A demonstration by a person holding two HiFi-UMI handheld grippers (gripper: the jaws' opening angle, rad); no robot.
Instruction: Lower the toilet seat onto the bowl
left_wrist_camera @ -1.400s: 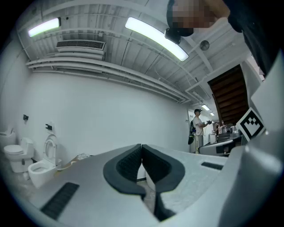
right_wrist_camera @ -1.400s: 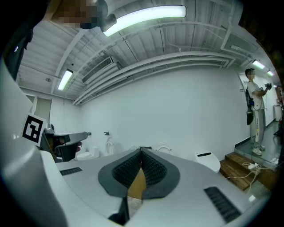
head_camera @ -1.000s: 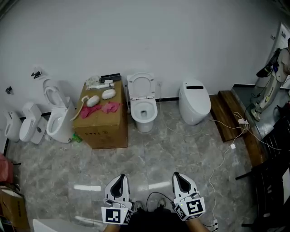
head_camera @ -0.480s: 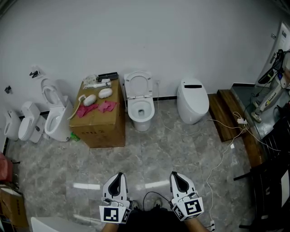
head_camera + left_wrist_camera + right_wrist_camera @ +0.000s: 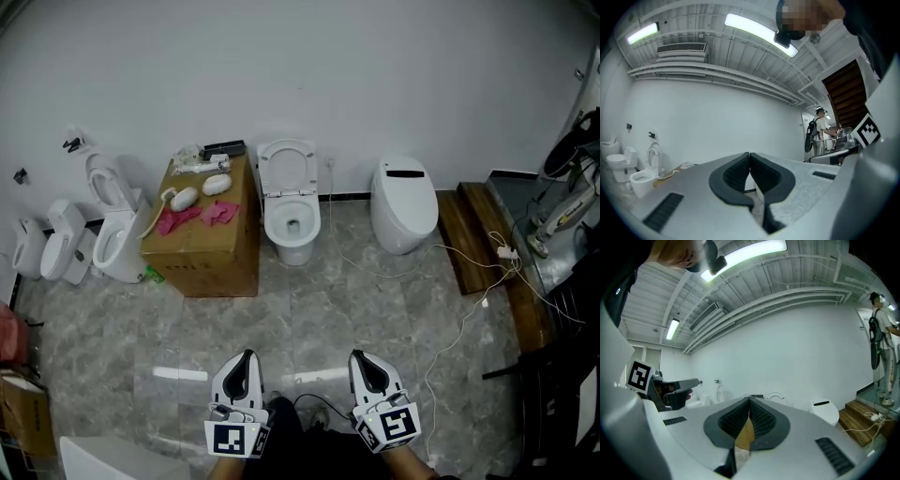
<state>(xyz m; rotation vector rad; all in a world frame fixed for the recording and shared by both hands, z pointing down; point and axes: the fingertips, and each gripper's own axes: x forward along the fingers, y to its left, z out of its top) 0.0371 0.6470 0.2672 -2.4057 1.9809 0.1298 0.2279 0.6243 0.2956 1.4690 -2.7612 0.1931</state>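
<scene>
While left claw [image 5: 247,356], right claw [image 5: 360,355] sit shut, one toilet seat [image 5: 268,171] upright

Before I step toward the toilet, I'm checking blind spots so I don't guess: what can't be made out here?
- Toilet seat hinge: head view, too small to see.
- Bowl: right gripper view, hidden behind the right gripper; only the seat's top shows.
- White items on the cardboard box: head view, too small to identify.
- Gear at the right: head view, cut off by the edge.
</scene>
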